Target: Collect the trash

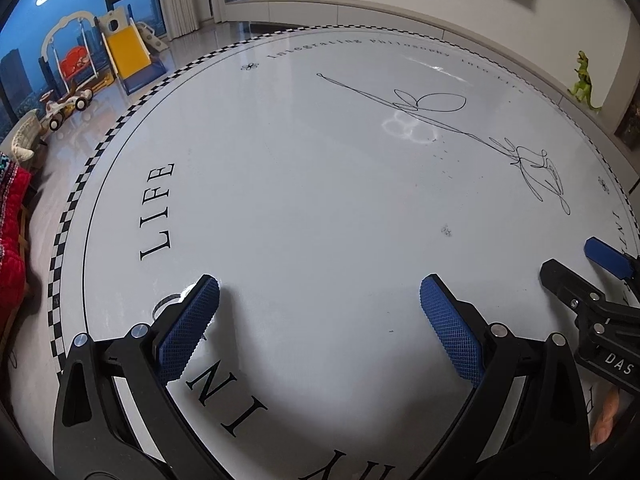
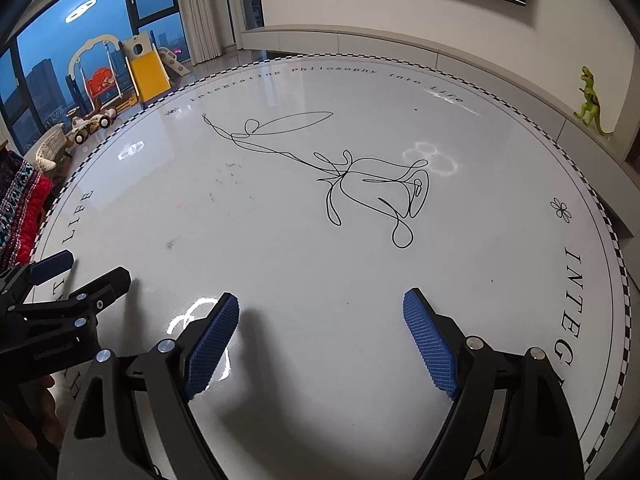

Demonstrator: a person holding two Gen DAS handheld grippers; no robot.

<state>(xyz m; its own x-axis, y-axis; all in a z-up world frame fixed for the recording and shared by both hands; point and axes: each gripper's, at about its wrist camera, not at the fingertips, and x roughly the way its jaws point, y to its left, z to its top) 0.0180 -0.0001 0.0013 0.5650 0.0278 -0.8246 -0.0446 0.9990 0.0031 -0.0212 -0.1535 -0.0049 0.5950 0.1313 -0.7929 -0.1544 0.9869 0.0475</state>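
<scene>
My left gripper [image 1: 319,292] is open and empty, low over the near part of a round white table [image 1: 304,184] printed with black letters and a line drawing. My right gripper [image 2: 321,308] is open and empty too, beside it on the right. The right gripper shows at the right edge of the left wrist view [image 1: 568,260], and the left gripper shows at the left edge of the right wrist view [image 2: 86,270]. No trash item shows in either view; only small dark smudges [image 1: 445,231] mark the table top.
The table [image 2: 360,264] has a checkered rim [image 1: 68,216]. A green toy dinosaur [image 2: 592,104] stands on a ledge at the far right. A children's slide and swing [image 1: 100,52] and a toy car stand on the floor by the windows. A red patterned cushion [image 1: 10,240] lies at the left.
</scene>
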